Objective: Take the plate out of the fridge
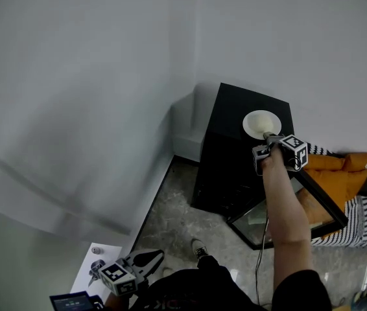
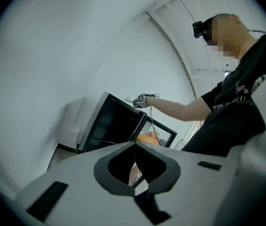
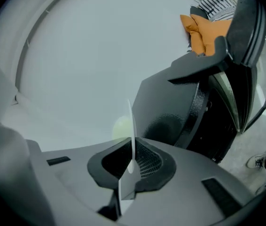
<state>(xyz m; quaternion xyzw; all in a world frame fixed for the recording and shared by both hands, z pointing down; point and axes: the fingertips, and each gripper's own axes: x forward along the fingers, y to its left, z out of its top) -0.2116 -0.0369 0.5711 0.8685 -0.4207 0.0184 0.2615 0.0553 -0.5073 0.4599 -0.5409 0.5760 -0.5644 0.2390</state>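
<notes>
Right gripper (image 1: 269,138): jaws pinching rim of white plate (image 1: 261,123), plate edge-on between pads. Plate out of fridge (image 1: 232,164), over its black top; whether it touches top, cannot tell. Glass door (image 1: 313,203) open. Left gripper (image 1: 152,260) low, jaws pressed together, nothing between. Shirt print (image 2: 238,101) partly hidden, unreadable.

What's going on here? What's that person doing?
A person holds a claw in each hand. The right claw is shut on the rim of a white plate and holds it over the top of the black fridge. The fridge door hangs open. The left claw is down low by the person's side, shut and empty.
</notes>
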